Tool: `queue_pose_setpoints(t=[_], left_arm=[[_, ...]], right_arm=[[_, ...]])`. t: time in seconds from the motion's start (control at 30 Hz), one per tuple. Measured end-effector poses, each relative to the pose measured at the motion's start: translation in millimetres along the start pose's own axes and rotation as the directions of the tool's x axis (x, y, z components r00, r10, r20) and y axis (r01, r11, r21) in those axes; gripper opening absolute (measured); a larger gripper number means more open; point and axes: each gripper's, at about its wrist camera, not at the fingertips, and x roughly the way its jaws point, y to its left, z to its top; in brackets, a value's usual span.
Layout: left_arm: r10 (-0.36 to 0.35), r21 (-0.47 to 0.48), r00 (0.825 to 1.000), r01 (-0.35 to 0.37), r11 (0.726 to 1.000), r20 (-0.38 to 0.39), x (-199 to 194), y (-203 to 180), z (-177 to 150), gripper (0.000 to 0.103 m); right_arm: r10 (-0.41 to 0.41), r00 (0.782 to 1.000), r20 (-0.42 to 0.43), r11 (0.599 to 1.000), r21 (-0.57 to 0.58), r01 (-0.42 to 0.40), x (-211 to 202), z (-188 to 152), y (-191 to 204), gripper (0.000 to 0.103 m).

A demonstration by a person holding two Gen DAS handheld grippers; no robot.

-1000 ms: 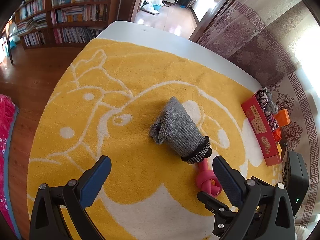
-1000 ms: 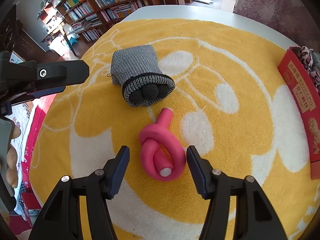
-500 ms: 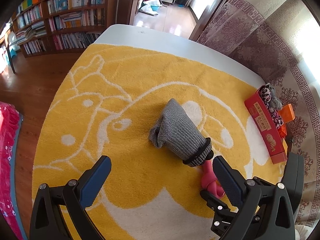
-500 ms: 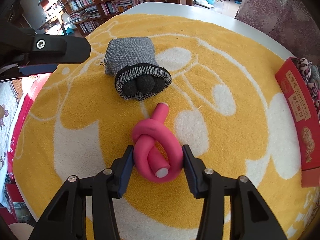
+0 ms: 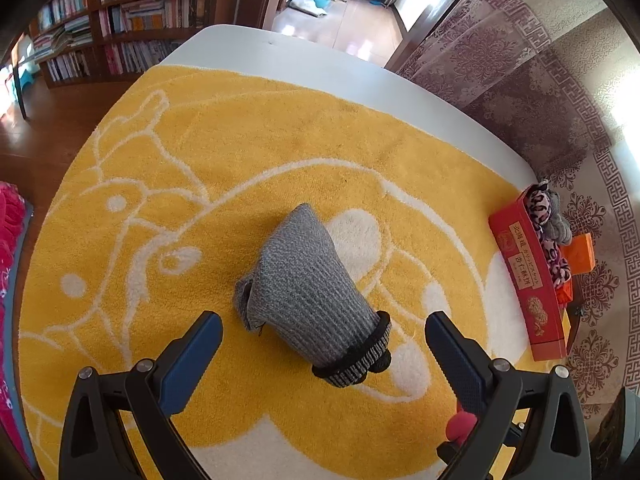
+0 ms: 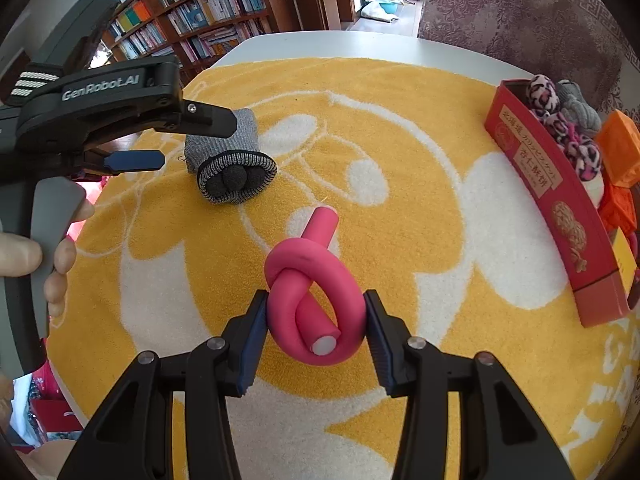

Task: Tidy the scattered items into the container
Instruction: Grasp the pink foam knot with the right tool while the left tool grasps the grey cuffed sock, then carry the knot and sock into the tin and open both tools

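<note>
Right hand-held gripper [image 6: 316,322] closed onto pink foam knot [image 6: 314,300], hiding its sides.

Yellow dolphin rug [image 5: 248,168], white table [image 5: 320,64], bookshelves [image 5: 132,12], patterned curtain [image 5: 532,80]

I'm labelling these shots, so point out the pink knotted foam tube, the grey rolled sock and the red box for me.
pink knotted foam tube [image 6: 316,280]: right wrist view, on the knot's top loop.
grey rolled sock [image 5: 308,284]: left wrist view, middle of the knitted body.
red box [image 6: 560,200]: right wrist view, on its printed long side.
</note>
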Motion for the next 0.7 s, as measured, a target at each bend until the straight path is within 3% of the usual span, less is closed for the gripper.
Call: queue_pose_setpoints(t=[0.13, 0.23, 0.4, 0.53, 0.7], left_arm=[[0.020, -0.059, 0.998, -0.023, 0.998, -0.062, 27, 5, 5, 0.102], [0.030, -0.085, 0.997, -0.035, 0.996, -0.067, 34, 6, 5, 0.094], [0.062, -0.078, 0.998, -0.064, 0.995, -0.024, 29, 0, 5, 0.062], [0.044, -0.064, 0.999, -0.044, 0.997, 0.002, 22, -18, 0, 0.060], [-0.015, 0.008, 0.999, 0.014, 1.000, 0.042, 8, -68, -3, 0.060]], right_arm=[[-0.010, 1.000, 0.015, 1.000, 0.026, 0.009, -12, -6, -20, 0.051], [-0.018, 1.000, 0.025, 0.999, 0.051, 0.017, -23, -13, -41, 0.051], [-0.031, 0.998, 0.050, 0.994, 0.104, 0.025, -41, -20, -75, 0.051], [-0.047, 0.995, 0.093, 0.988, 0.149, 0.033, -61, -22, -102, 0.051], [-0.079, 0.983, 0.165, 0.977, 0.211, 0.043, -88, -17, -138, 0.051]])
